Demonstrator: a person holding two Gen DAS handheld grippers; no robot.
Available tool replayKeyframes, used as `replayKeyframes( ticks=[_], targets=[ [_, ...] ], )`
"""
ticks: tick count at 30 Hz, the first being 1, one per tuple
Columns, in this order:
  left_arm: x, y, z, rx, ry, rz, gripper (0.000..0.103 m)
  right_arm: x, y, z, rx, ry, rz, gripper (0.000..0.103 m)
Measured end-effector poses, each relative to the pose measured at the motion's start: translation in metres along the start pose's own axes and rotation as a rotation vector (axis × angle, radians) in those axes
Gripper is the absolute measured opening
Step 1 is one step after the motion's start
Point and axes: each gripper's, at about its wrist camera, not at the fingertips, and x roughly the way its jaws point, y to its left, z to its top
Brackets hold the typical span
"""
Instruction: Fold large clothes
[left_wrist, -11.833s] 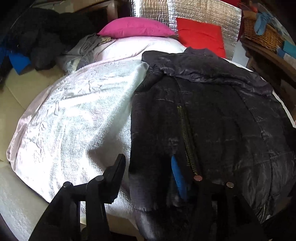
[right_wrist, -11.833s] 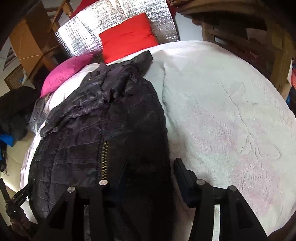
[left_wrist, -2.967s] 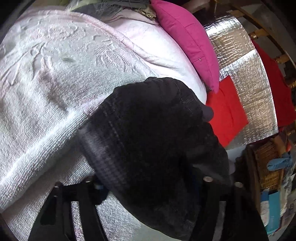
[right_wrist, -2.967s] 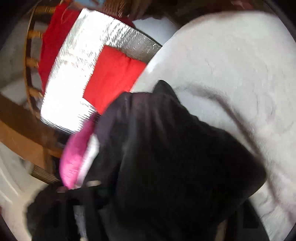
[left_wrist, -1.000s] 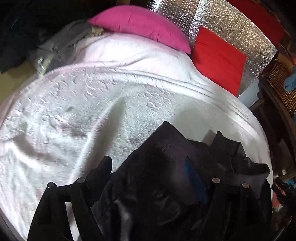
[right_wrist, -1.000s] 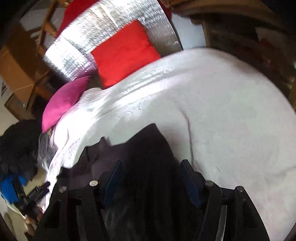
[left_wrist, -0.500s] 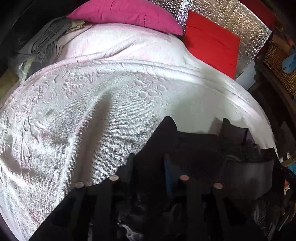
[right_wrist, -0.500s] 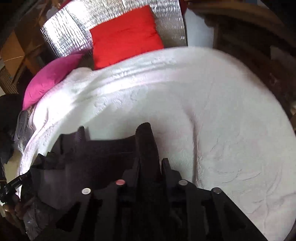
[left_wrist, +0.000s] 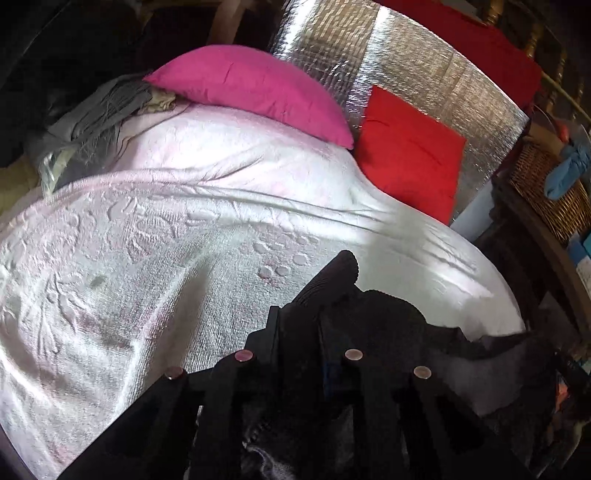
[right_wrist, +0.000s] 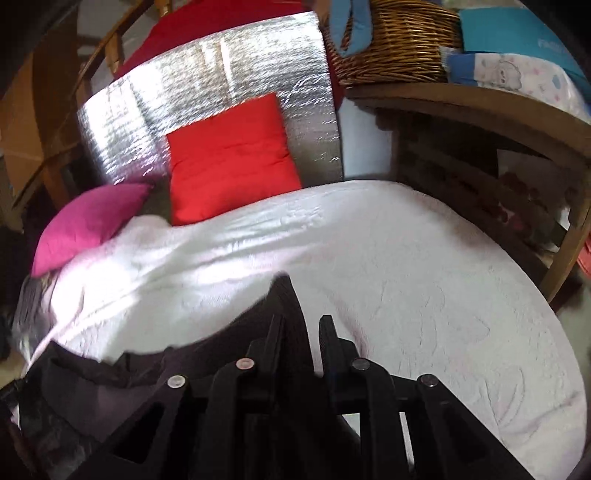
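Black quilted puffer jacket (left_wrist: 373, 317) now sits bunched at the lower centre of both wrist views, at the near edge of the bed w/ the white textured bedspread (left_wrist: 155, 258); approx 12 s ago it lay spread flat over the bed w/ its brass zip showing, and 1 s ago both tools were apart around its edge. Since then they've closed: left tool (left_wrist: 299, 325) is clamped on a ribbed black corner that pokes up past its tips at lower centre, and right tool (right_wrist: 301, 328) is pinched on another upstanding black point in the same spot of its view. Reads as both corners of the garment's top edge gripped and lifted, so the next fold, prob. carrying that edge across the bed, looks ready to start; the fold itself isn't done yet. Jacket looks crumpled, not flat: dark folds and a greyer lining panel sag to lower right in the left view and lower left in the right view, between the two tools. Rest of the bedspread above is bare up to the magenta pillow (left_wrist: 251, 88) and red square cushion (left_wrist: 410, 162), which lean near the silver foil panel (left_wrist: 436, 77) at upper centre.
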Motion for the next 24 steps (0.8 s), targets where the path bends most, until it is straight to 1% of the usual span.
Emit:
replayKeyframes(
  ticks=[1,2,4,5,6,8,9,10,11,12,13,14,15,16,17,18,19,20,21,22,23,24],
  targets=[
    [0.012,0.006,0.000,-0.021,0.024,0.014,0.017,0.006,-0.002,0.002,-0.002,-0.023,-0.048,0.006],
    [0.025,0.013,-0.002,-0.046,0.059,0.020,0.017,0.012,-0.004,0.002,0.004,-0.024,-0.066,0.006],
    [0.045,0.021,-0.008,-0.074,0.126,0.027,0.017,0.041,-0.021,0.000,0.094,0.067,-0.001,0.006],
    [0.053,0.023,-0.012,-0.082,0.153,0.037,0.017,0.050,-0.027,-0.003,0.119,0.097,0.028,0.006],
    [0.056,0.023,-0.013,-0.079,0.160,0.043,0.018,0.058,-0.030,-0.006,0.131,0.133,0.072,0.006],
    [0.052,0.018,-0.012,-0.062,0.148,0.046,0.020,0.063,-0.033,-0.009,0.159,0.189,0.144,0.008],
    [0.047,0.015,-0.011,-0.051,0.136,0.050,0.021,0.063,-0.034,-0.008,0.184,0.216,0.193,0.008],
    [0.043,0.012,-0.010,-0.042,0.128,0.063,0.024,0.061,-0.035,-0.008,0.207,0.232,0.247,0.009],
    [0.039,0.009,-0.010,-0.036,0.125,0.083,0.028,0.057,-0.036,-0.008,0.227,0.237,0.285,0.013],
    [0.036,0.007,-0.011,-0.029,0.130,0.096,0.039,0.054,-0.038,-0.009,0.243,0.244,0.302,0.027],
    [0.031,0.003,-0.011,-0.013,0.140,0.099,0.048,0.051,-0.039,-0.010,0.252,0.255,0.303,0.040],
    [0.026,0.001,-0.012,0.005,0.145,0.096,0.052,0.049,-0.040,-0.012,0.256,0.271,0.295,0.078],
    [0.020,-0.003,-0.013,0.032,0.152,0.106,0.060,0.047,-0.041,-0.015,0.262,0.276,0.295,0.088],
    [0.012,-0.006,-0.014,0.056,0.152,0.122,0.062,0.045,-0.042,-0.017,0.266,0.265,0.292,0.088],
    [0.004,-0.007,-0.016,0.074,0.141,0.132,0.063,0.042,-0.043,-0.018,0.256,0.265,0.280,0.088],
    [-0.005,-0.005,-0.017,0.092,0.128,0.145,0.066,0.042,-0.043,-0.020,0.232,0.288,0.262,0.088],
    [-0.011,-0.003,-0.021,0.110,0.124,0.172,0.069,0.045,-0.040,-0.023,0.199,0.329,0.238,0.088],
    [-0.015,0.001,-0.025,0.119,0.129,0.203,0.069,0.049,-0.040,-0.027,0.181,0.359,0.224,0.088],
    [-0.017,0.007,-0.028,0.123,0.130,0.227,0.069,0.053,-0.039,-0.032,0.160,0.392,0.212,0.085],
    [-0.018,0.013,-0.032,0.127,0.129,0.249,0.069,0.056,-0.036,-0.038,0.140,0.401,0.198,0.079],
    [-0.016,0.019,-0.039,0.139,0.135,0.281,0.069,0.055,-0.034,-0.044,0.112,0.393,0.173,0.051],
    [-0.012,0.022,-0.044,0.149,0.151,0.298,0.069,0.056,-0.030,-0.045,0.077,0.394,0.144,0.040]
  ],
)
